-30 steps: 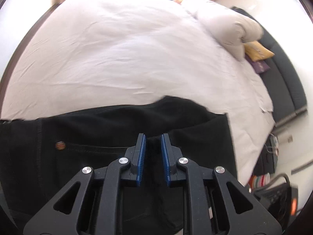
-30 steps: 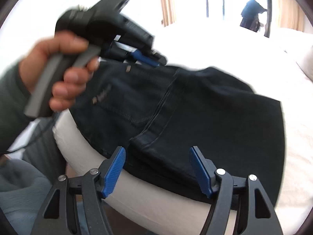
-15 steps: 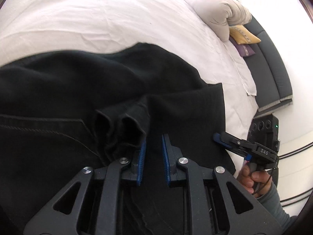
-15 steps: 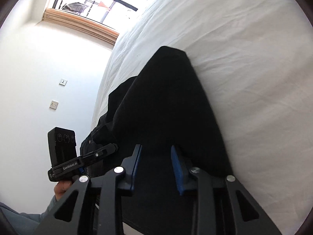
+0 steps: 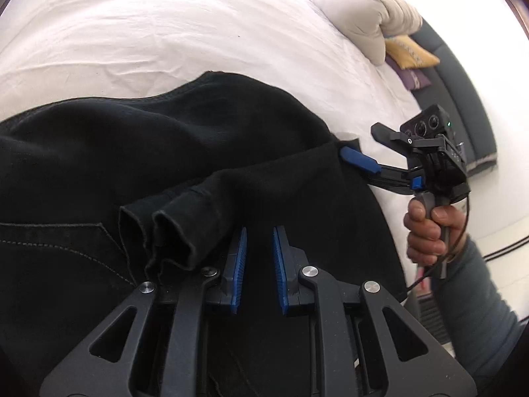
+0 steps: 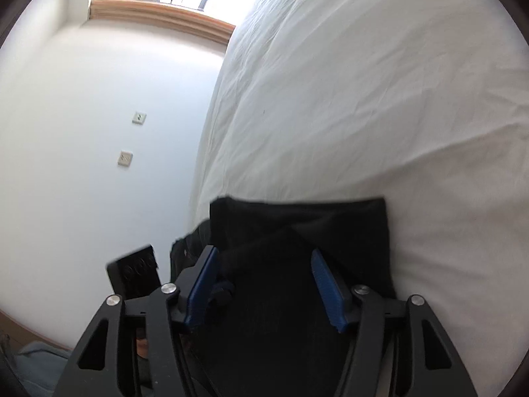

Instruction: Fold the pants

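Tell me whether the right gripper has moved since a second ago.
Yes. In the left wrist view the right gripper has come in at the pants' right edge, before the white bed.

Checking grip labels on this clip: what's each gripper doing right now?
Left gripper: nearly shut, a narrow gap shows; whether it pinches the black pants cannot be told.
Right gripper: jaws opening, pants fabric between them, not pressed.

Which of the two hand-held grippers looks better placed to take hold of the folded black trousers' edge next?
Probably the right gripper. Its opening jaws straddle the black denim trousers at their side edge on the white bed sheet. The left gripper is narrow, with its blue pads over the middle of the cloth.
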The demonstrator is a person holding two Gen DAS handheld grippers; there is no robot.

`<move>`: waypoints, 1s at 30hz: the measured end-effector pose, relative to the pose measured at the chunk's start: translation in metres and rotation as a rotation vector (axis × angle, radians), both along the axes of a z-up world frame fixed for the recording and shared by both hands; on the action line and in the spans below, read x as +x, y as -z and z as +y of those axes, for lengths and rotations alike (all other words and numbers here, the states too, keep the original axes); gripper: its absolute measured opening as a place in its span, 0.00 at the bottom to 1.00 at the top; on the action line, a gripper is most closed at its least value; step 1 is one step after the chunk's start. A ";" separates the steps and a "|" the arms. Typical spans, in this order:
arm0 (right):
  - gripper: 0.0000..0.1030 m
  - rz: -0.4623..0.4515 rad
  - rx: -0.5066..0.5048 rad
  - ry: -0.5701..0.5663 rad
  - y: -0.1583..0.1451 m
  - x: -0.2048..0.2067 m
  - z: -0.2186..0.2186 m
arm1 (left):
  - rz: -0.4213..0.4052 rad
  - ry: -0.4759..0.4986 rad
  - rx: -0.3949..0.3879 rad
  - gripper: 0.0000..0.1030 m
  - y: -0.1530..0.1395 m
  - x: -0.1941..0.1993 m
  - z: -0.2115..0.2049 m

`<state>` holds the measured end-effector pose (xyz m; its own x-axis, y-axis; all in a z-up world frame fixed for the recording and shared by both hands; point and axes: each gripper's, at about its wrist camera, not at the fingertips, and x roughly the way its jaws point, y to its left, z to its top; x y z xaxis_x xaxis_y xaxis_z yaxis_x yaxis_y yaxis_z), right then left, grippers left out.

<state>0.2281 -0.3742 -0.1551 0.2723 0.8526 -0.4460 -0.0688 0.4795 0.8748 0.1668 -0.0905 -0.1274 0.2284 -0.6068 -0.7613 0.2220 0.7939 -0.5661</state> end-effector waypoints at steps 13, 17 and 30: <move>0.58 0.069 0.055 -0.175 0.003 -0.093 -0.025 | -0.008 -0.007 -0.045 0.15 0.004 -0.003 0.013; 0.58 0.125 0.009 -0.255 0.001 -0.138 -0.013 | -0.018 -0.017 -0.051 0.15 0.003 -0.006 0.015; 0.66 -0.097 0.050 -0.248 -0.081 -0.187 0.038 | -0.161 -0.390 0.030 0.22 -0.060 -0.144 0.179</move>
<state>0.0414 -0.3366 -0.0740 0.0914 0.9188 -0.3840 -0.2637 0.3942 0.8804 0.0225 0.0889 -0.0677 0.5542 -0.4291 -0.7132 -0.0147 0.8517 -0.5239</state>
